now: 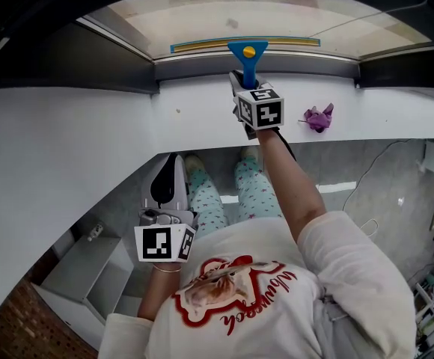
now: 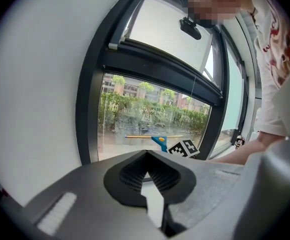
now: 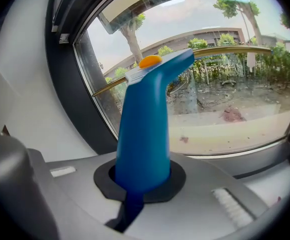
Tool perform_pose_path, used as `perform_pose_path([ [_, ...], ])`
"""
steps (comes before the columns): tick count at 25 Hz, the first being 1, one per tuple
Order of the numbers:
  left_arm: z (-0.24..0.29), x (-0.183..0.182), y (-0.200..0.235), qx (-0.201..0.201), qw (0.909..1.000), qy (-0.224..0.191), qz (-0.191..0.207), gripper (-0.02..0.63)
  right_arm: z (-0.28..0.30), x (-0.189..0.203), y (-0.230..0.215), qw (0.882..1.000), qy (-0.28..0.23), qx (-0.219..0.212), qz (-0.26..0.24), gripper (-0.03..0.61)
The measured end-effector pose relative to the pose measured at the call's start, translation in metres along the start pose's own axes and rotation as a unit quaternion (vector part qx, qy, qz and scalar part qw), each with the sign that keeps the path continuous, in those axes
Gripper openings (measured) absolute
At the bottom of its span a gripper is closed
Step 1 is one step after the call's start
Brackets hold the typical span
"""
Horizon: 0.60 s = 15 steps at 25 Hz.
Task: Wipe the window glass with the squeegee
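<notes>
Your left gripper hangs low, well away from the window glass. Its jaws are pressed together on nothing. Your right gripper is nearer the glass and pinches the blue squeegee by its handle. The long blade lies sideways, low on the glass. Most of the glass is above it. A purple scrap sits below the glass, out of the way.

1. One squeegee, blue, with one orange button on its head.
2. Two grippers: the left gripper and the right gripper.
3. Two marker cubes, one on each gripper.
4. One crumpled purple cloth on the sill.
5. One person, with two arms and two legs in view.
</notes>
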<state>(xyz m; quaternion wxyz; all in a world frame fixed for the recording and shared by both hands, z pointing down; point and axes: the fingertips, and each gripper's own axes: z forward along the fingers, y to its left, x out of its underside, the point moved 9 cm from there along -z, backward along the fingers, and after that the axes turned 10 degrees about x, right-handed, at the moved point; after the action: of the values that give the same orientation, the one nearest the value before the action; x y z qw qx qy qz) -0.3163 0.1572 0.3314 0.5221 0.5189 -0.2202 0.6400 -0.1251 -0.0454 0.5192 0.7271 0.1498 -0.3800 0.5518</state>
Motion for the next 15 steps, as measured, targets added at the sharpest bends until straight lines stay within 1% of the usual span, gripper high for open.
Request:
perform_pose_path([
  [6,0.004,0.001,0.001,0.003,1.0000,-0.002,-0.003,0.000,-0.013,-0.009,0.006,1.000,-0.027,-0.003,-0.013,0.026],
  [15,0.004,-0.001,-0.002,0.009,0.9999,-0.007,0.000,0.000,-0.023,0.008,0.016,1.000,-0.012,-0.001,-0.004,0.026],
])
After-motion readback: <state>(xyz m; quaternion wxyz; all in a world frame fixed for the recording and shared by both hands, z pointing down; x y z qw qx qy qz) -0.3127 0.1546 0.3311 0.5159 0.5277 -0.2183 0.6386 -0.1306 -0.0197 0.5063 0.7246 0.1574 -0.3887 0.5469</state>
